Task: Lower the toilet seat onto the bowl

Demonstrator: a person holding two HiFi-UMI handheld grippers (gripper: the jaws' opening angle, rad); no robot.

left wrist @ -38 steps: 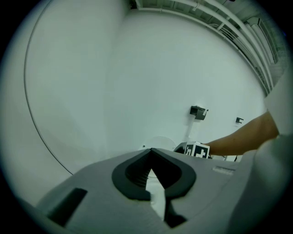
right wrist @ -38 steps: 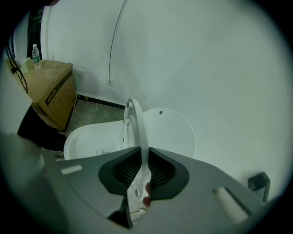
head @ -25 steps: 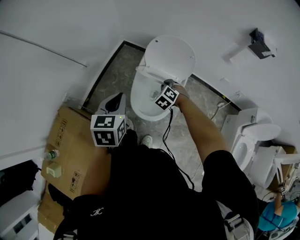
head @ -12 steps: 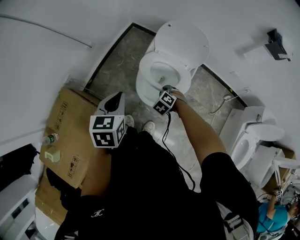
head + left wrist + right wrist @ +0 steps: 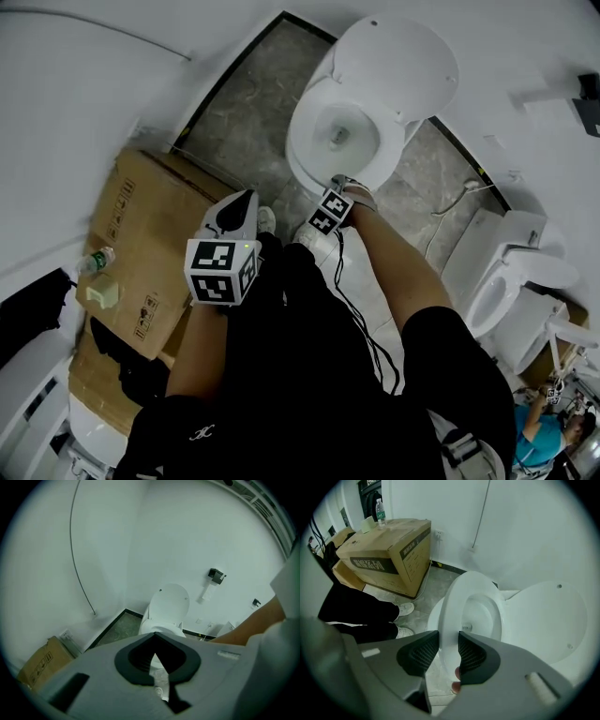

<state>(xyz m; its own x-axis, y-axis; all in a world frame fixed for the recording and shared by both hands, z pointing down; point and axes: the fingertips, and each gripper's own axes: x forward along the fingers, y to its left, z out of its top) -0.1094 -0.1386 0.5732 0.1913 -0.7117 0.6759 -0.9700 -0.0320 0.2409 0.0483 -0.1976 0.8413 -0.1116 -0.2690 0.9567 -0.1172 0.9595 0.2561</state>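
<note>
Soft even light; fisheye warp; dark vignette at edges.

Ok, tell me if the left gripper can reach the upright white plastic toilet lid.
Probably yes: the left gripper faces the white toilet lid with nothing between; the right forearm lies aside.

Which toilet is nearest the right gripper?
The top-centre toilet: its seat rim sits between the right gripper's jaws, which have just been opening. The other toilet stands far right.

The toilet seat (image 5: 309,155) looks glossy, probably plastic, the floor (image 5: 248,112) mottled stone, the box (image 5: 141,225) matt cardboard.
</note>
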